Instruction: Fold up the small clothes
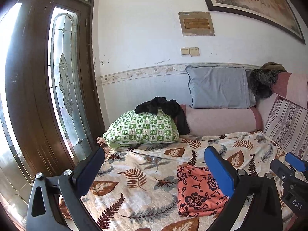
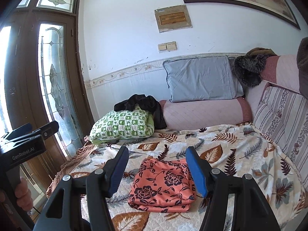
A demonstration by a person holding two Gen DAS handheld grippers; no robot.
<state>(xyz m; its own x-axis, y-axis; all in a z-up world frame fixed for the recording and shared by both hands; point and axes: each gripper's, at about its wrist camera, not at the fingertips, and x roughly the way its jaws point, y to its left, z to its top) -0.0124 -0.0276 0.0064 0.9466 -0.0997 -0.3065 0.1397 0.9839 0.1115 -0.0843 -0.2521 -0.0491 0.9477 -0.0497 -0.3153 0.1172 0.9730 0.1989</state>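
Observation:
A folded orange cloth with dark flowers (image 2: 162, 184) lies flat on the leaf-print blanket (image 2: 231, 154); it also shows in the left wrist view (image 1: 198, 190). My right gripper (image 2: 156, 170) is open and empty, raised above the cloth, its fingers either side of it in the view. My left gripper (image 1: 154, 173) is open and empty, held above the blanket to the left of the cloth. The right gripper's tip shows in the left wrist view (image 1: 288, 165), and the left gripper shows at the left edge of the right wrist view (image 2: 28, 132).
A green checked pillow (image 2: 123, 127) with a black garment (image 2: 142, 102) on it lies at the back left. A grey pillow (image 2: 202, 79) rests on a pink bolster (image 2: 204, 113). A striped cushion (image 2: 283, 115) is at the right. A glass door (image 2: 53, 88) stands left.

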